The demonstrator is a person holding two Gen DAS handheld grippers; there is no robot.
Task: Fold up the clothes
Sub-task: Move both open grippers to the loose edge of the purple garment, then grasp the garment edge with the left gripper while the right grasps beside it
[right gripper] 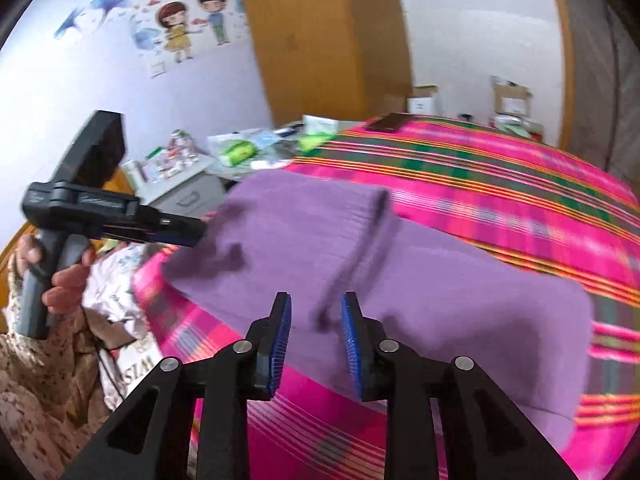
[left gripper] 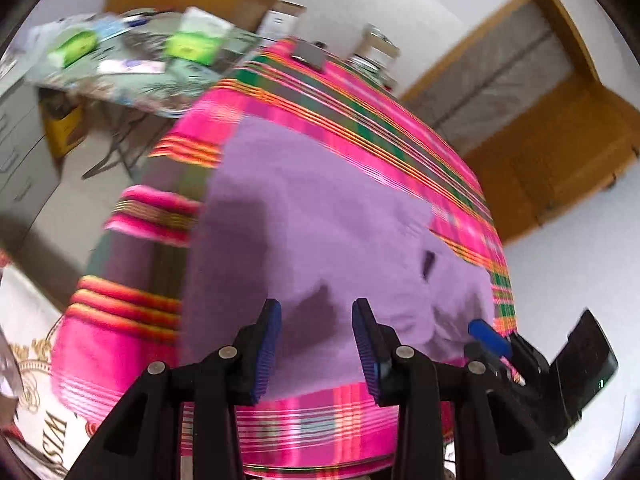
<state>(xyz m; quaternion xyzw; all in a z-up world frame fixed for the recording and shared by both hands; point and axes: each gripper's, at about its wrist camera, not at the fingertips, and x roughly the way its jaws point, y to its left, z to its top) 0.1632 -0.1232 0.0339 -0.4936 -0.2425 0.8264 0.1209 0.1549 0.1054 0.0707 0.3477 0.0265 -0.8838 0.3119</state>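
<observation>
A purple garment [left gripper: 320, 216] lies spread on a pink striped cloth [left gripper: 360, 112], blurred by motion. My left gripper [left gripper: 317, 304] hovers over the garment's near part, open, with nothing between its blue pads [left gripper: 266, 352]. My right gripper [left gripper: 486, 330] shows at the garment's right edge. In the right wrist view the purple garment [right gripper: 440, 280] has a folded flap with a dark edge [right gripper: 360, 240]. My right gripper [right gripper: 316, 298] stands open just above its near edge, holding nothing. The left gripper [right gripper: 196, 232], held by a hand [right gripper: 64, 280], points at the garment's left corner.
A cluttered side table [left gripper: 120, 68] with green packs [left gripper: 188, 44] stands beyond the cloth. A dark flat object [right gripper: 390, 122] lies at the cloth's far edge. Cardboard boxes [right gripper: 512, 98], a grey drawer unit [right gripper: 192, 196] and a wooden door [left gripper: 560, 140] surround it.
</observation>
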